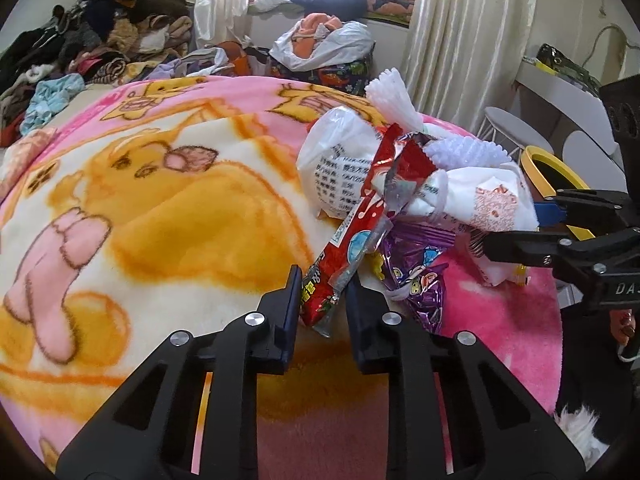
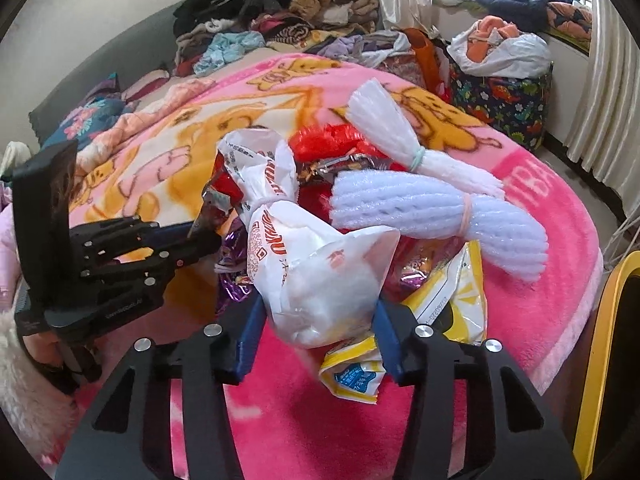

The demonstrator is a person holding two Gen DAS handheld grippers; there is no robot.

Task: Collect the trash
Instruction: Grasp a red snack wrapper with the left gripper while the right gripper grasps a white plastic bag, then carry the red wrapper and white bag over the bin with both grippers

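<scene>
1. Left gripper (image 1: 322, 296): jaws nearly together, pinching the lower end of a long red foil snack wrapper (image 1: 352, 236); wrapper runs up and away from the tips into the trash heap.
2. Right gripper (image 2: 316, 328): jaws half-spread, pads against both sides of a knotted white plastic bag w/ red print (image 2: 316, 280).
3. Just under the right tips: flat yellow-and-white snack packet (image 2: 440, 312).
4. Beyond the right tips: two white foam fruit nets (image 2: 432, 208) tied w/ rubber bands, atop the heap.
5. Purple foil wrapper (image 1: 416, 272) just right of the left tips.
6. All on a pink-and-yellow cartoon fleece blanket (image 1: 160, 200).
7. Yellow-rimmed bin (image 2: 600, 340) at far right of the right gripper.
</scene>
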